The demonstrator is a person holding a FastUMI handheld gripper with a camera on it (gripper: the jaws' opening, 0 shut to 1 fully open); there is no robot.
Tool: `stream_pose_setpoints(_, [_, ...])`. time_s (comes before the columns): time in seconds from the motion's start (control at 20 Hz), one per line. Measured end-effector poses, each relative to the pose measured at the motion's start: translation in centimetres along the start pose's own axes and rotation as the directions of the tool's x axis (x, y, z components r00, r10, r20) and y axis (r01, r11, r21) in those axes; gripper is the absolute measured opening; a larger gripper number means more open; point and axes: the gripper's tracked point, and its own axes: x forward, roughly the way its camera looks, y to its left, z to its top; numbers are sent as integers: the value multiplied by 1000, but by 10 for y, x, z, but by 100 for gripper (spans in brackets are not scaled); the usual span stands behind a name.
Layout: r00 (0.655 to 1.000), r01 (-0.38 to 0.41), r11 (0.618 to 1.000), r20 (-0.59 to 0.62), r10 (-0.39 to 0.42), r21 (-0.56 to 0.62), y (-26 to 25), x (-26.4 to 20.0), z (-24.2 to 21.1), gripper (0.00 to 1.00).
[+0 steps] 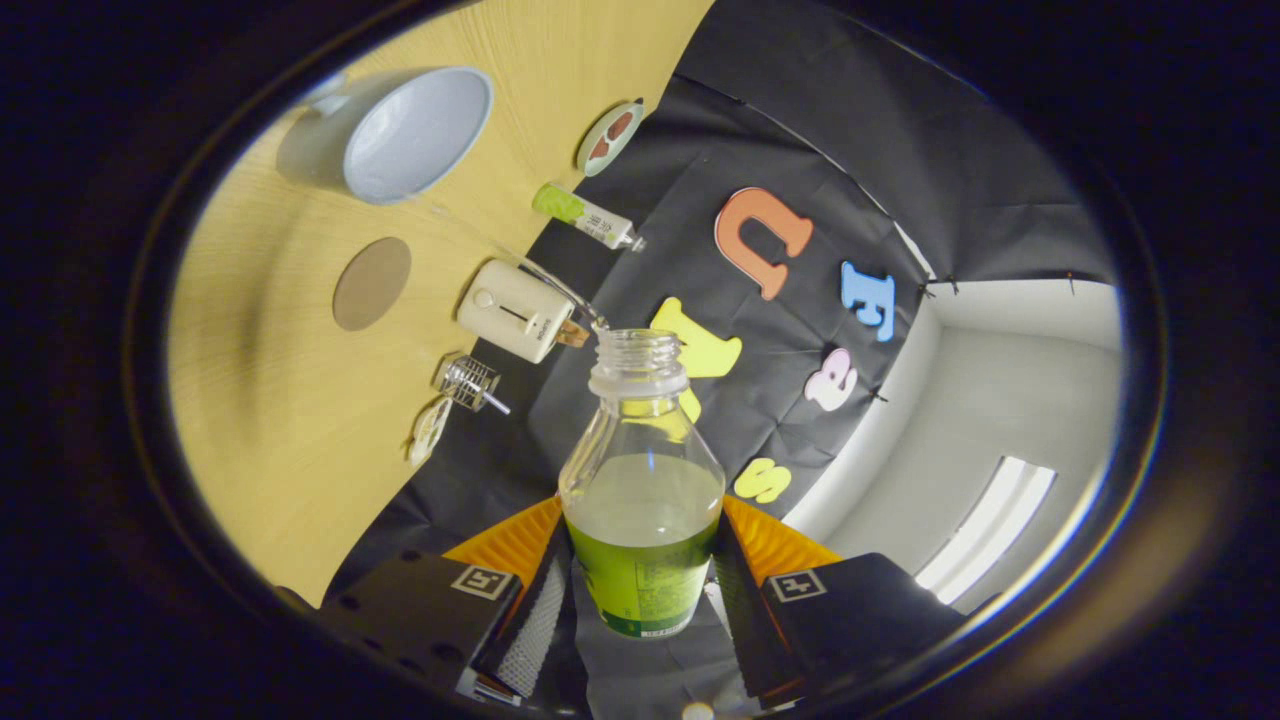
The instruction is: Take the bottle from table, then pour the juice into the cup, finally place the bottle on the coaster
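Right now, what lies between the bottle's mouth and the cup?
A thin stream of juice arcs from the gripped bottle over bare table toward the cup.

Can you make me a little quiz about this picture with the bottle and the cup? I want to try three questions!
1. True or false: the gripper is shut on the bottle.
2. Where does the thin stream from the bottle's open mouth go? A) onto the coaster B) toward the cup C) onto the small white box
3. Fill in: the bottle has no ____ on its neck.

Key
1. True: both fingers press on its sides, down by the green label.
2. B: the stream arcs from the mouth across to the white cup on the wooden table. The round brown coaster lies bare beside it.
3. cap
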Motion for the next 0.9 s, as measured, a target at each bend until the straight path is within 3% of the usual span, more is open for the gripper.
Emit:
stream_pose_setpoints(0.55, [998, 70, 995, 12, -69, -72, -13, 4, 9, 78])
stream_pose_setpoints(0.9, [983, 183, 973, 25, -181, -140, -44, 3, 14, 77])
